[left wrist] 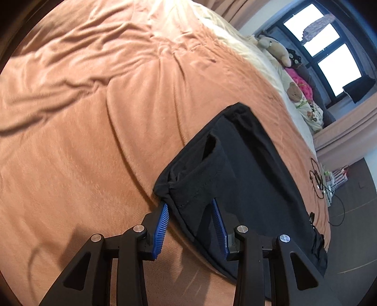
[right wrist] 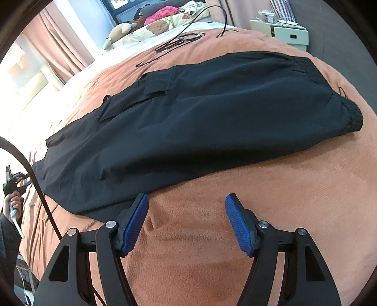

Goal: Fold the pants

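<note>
The black fabric pants (right wrist: 188,113) lie flat and lengthwise across the rust-orange fleece blanket (right wrist: 271,188) on the bed, their ribbed elastic cuff (right wrist: 353,117) at the far right and a flapped cargo pocket (right wrist: 155,84) on the far edge. In my left wrist view the hem end of the pants (left wrist: 195,186) sits between my blue ribbed pads (left wrist: 162,226); the fingers of my left gripper (left wrist: 190,207) have the cloth between them, though I cannot tell whether they pinch it. My right gripper (right wrist: 186,200) hangs over bare blanket just beside the near edge of the pants, its fingers spread wide and holding nothing. Beyond the pants, a thin black cable (right wrist: 179,40) loops on the blanket. Stuffed toys (right wrist: 122,30) and a pink cloth (right wrist: 160,14) crowd the far end, under a window (left wrist: 325,54).
</note>
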`<action>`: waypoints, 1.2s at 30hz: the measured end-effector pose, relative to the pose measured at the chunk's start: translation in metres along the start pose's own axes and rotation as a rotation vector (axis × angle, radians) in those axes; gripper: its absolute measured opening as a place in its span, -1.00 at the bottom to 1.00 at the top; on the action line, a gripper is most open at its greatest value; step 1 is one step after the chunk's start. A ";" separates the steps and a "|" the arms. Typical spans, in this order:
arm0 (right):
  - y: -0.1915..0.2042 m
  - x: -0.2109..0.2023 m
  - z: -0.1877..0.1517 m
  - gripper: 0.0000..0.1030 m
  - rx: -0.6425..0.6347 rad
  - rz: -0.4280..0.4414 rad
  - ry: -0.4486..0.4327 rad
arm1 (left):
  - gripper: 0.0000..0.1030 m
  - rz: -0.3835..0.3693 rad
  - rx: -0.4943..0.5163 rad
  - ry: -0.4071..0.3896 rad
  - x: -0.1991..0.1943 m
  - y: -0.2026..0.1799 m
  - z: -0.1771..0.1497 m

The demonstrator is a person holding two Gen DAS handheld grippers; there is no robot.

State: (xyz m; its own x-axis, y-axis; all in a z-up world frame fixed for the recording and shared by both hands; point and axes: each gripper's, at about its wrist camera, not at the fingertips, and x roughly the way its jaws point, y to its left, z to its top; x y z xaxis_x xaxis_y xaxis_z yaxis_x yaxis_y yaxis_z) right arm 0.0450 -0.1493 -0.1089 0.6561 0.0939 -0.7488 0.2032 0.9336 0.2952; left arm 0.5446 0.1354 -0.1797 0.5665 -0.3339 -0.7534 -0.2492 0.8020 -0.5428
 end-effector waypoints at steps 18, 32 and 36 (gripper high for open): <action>-0.046 0.025 0.003 0.28 0.327 0.238 -0.057 | -0.95 -0.024 0.006 -0.095 -0.008 -0.007 -0.008; -0.019 0.053 -0.020 0.20 0.397 0.408 0.025 | -0.95 -0.046 0.010 -0.094 -0.018 -0.015 0.001; -0.006 0.058 -0.028 0.20 0.370 0.407 0.034 | -0.95 -0.043 0.012 -0.088 -0.015 -0.015 0.002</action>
State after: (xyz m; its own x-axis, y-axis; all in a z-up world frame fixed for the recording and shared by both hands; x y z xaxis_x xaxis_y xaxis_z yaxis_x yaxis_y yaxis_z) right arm 0.0614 -0.1393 -0.1708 0.7126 0.4386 -0.5476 0.1842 0.6361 0.7493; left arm 0.5415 0.1291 -0.1594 0.6435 -0.3241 -0.6935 -0.2140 0.7936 -0.5695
